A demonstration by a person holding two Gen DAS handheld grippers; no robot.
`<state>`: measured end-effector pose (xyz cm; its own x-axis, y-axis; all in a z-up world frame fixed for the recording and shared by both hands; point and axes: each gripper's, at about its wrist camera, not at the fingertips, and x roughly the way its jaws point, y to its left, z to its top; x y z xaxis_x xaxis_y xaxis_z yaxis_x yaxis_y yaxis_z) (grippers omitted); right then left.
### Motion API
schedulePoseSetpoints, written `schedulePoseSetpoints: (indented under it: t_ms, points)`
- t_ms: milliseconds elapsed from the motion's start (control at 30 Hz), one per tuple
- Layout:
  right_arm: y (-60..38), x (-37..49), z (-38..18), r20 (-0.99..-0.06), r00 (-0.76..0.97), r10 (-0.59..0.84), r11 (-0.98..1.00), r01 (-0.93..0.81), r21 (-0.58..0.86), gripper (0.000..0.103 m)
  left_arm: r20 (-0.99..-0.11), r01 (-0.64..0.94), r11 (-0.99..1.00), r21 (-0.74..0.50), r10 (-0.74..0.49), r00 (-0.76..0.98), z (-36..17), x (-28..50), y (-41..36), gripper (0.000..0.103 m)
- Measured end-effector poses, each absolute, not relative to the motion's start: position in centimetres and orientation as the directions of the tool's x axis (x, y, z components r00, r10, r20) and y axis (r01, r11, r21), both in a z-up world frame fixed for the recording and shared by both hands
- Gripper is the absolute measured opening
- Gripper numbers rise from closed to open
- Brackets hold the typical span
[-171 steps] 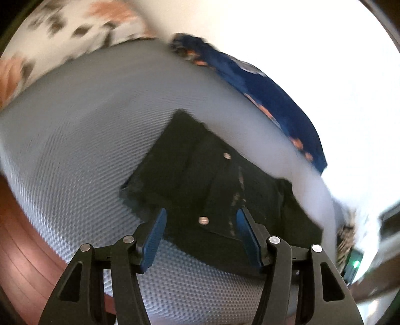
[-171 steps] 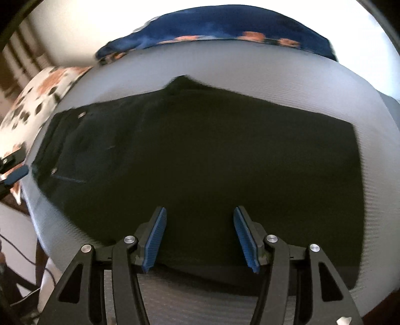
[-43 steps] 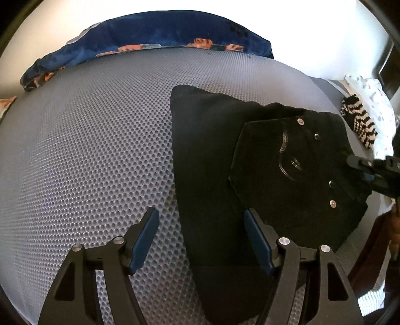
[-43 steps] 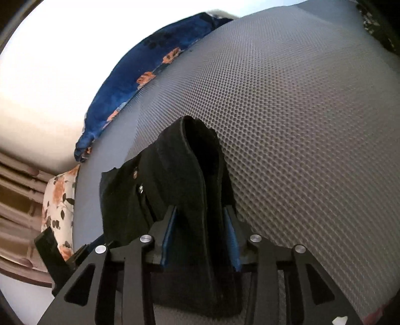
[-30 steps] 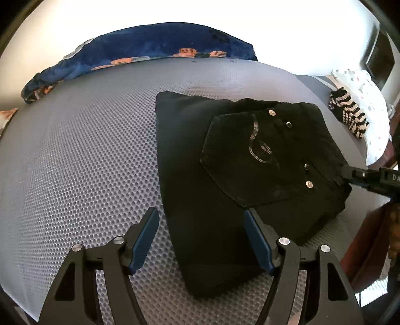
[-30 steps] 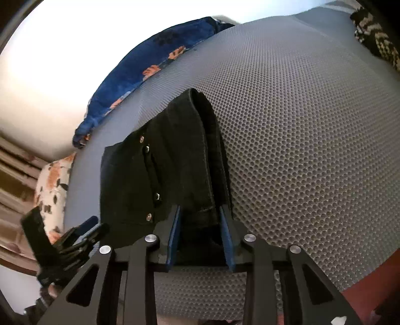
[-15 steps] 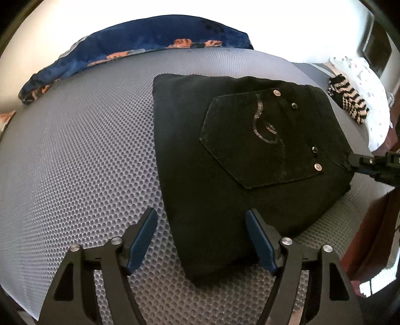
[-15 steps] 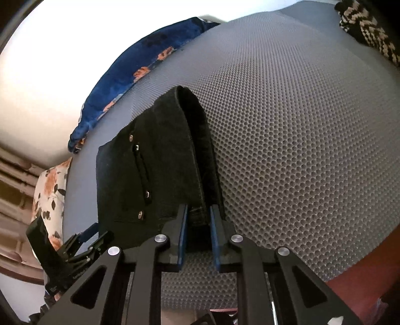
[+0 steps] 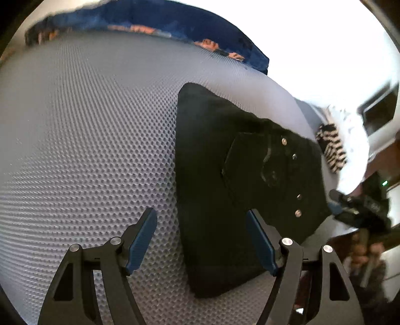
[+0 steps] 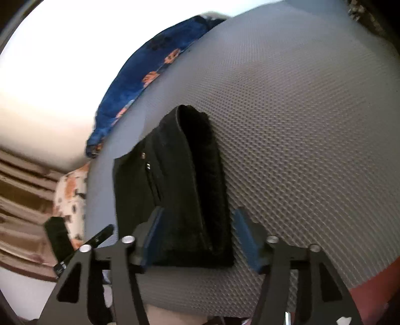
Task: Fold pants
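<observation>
The black pants (image 9: 215, 190) lie folded into a thick, roughly rectangular stack on the grey honeycomb-textured mattress (image 9: 87, 150), near its edge. The left wrist view shows the top face: a stitched back pocket and metal rivets. The right wrist view shows the rounded folded edge (image 10: 197, 175) instead. The right claw (image 10: 197, 240) points steeply down with the stack's end between its blue pads; its jaws are opening and stand clear of the cloth. The left claw (image 9: 201, 237) is spread wide, empty, angled down above the stack's near corner. A blue floral blanket (image 9: 155, 22) lines the mattress's far side.
</observation>
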<state>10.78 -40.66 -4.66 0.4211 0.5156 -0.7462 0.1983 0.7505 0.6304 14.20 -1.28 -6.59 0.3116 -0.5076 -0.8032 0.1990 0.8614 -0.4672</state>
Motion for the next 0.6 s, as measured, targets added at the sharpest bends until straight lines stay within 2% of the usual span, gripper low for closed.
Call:
schedulePoseSetpoints:
  t_ms: [267, 600]
  points:
    - [-40.8, 13.2, -7.9, -0.743, 0.334, 0.580, 0.744, 0.156, 0.650, 0.058, -0.796, 0.143, 0.829, -0.540, -0.558, 0.234, -8.2, 16.2, -1.2, 0.073]
    - [-39.5, 16.1, -9.3, -0.654, 0.270, 0.706, 0.672, 0.033, 0.740, 0.054, -0.758, 0.206, 0.783, -0.588, -0.621, 0.199, -8.3, 18.9, -3.4, 0.072]
